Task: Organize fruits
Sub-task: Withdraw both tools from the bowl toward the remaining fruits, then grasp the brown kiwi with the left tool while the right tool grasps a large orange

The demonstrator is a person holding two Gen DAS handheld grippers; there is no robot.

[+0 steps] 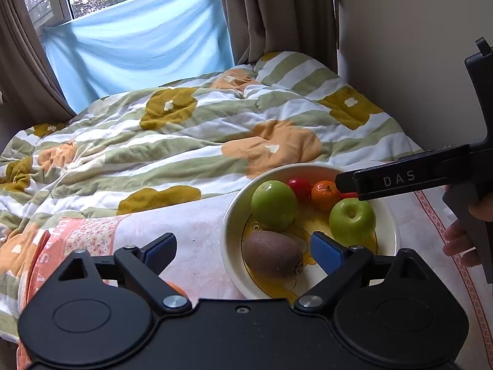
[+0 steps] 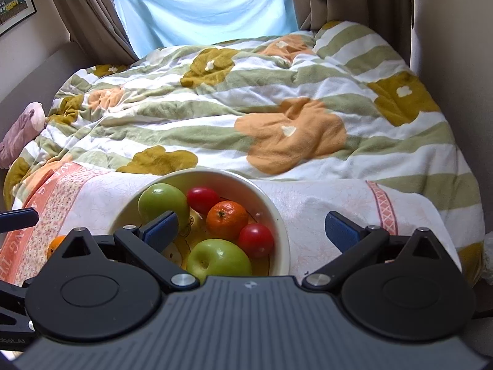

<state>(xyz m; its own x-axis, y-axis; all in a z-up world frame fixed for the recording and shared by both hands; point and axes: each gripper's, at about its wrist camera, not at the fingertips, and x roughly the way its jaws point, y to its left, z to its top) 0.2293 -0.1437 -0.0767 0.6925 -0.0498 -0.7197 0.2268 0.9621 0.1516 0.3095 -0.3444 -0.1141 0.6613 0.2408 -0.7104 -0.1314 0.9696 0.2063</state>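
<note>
Orange [image 2: 55,244], outside bowl [image 2: 277,212]: light, round, firm, likely to roll; grip across its middle. Left claw [image 1: 243,246] and right claw [image 2: 251,226]: both spread, empty.

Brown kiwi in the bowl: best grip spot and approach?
Grip the kiwi across its short middle, coming from above. It lies on its side on the bowl floor, long axis slanting toward the rim, near side clear of both green apples.

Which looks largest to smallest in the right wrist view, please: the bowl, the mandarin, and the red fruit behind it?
1. Bowl
2. Mandarin
3. Red fruit behind it, though it sits farther from the camera, so the gap is unsure.
</note>
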